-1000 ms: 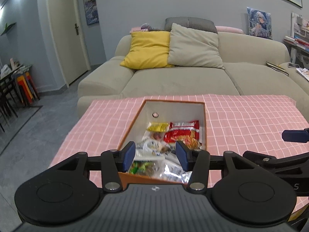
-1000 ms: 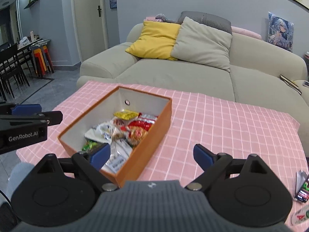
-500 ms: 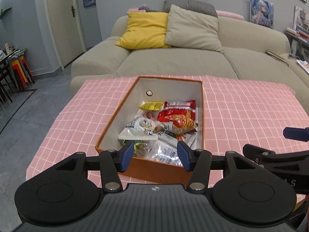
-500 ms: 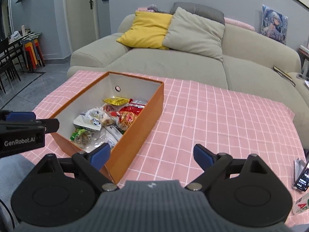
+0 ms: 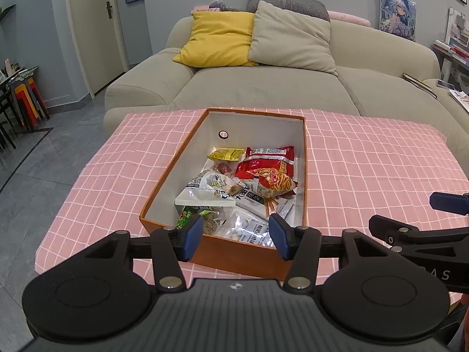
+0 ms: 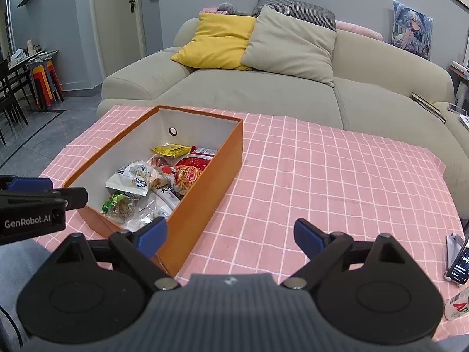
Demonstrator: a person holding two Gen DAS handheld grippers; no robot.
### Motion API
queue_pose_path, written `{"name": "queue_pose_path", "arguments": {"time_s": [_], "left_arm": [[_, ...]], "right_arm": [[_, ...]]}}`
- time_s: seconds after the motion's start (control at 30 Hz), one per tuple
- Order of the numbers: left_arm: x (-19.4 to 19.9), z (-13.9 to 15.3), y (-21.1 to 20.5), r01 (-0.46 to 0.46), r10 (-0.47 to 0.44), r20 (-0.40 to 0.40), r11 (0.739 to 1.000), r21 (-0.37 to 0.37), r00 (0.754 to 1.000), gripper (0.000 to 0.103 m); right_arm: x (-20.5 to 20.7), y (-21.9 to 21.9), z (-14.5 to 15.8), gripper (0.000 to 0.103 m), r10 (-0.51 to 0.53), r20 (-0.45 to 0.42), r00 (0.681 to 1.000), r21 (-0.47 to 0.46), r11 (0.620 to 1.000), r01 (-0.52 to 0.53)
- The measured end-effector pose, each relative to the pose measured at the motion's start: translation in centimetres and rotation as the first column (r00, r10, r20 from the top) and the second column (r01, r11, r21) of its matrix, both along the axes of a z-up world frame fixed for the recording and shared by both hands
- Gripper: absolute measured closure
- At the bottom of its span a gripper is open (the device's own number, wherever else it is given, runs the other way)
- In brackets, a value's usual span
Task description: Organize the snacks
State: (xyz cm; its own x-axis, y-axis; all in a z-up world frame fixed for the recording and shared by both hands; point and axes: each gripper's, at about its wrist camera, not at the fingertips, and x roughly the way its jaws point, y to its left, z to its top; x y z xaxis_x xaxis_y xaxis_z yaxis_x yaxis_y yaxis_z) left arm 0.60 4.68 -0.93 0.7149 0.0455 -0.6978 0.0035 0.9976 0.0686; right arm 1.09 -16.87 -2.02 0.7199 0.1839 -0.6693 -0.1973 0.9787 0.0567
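An open orange box stands on the pink checked tablecloth. It holds several snack packets: a red chip bag, a yellow packet, a green packet and white wrappers. My left gripper is open and empty, above the box's near end. My right gripper is wide open and empty, over the cloth just right of the box. Each gripper shows at the edge of the other view.
A beige sofa with a yellow cushion and a grey cushion stands behind the table. A phone on a stand sits at the table's right edge. Stacked stools and chairs are at the far left.
Both grippers have risen and tilted down, so the box and its snacks show more from above. Both stay open and empty. The box has not moved.
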Motion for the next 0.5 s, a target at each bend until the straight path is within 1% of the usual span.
{"name": "queue_pose_path", "arguments": {"time_s": [0.5], "left_arm": [[0.11, 0.08, -0.11, 0.005, -0.005, -0.001, 1.000, -0.002, 1.000, 0.042]], "right_arm": [[-0.06, 0.55, 0.16, 0.013, 0.004, 0.001, 1.000, -0.006, 1.000, -0.004]]}}
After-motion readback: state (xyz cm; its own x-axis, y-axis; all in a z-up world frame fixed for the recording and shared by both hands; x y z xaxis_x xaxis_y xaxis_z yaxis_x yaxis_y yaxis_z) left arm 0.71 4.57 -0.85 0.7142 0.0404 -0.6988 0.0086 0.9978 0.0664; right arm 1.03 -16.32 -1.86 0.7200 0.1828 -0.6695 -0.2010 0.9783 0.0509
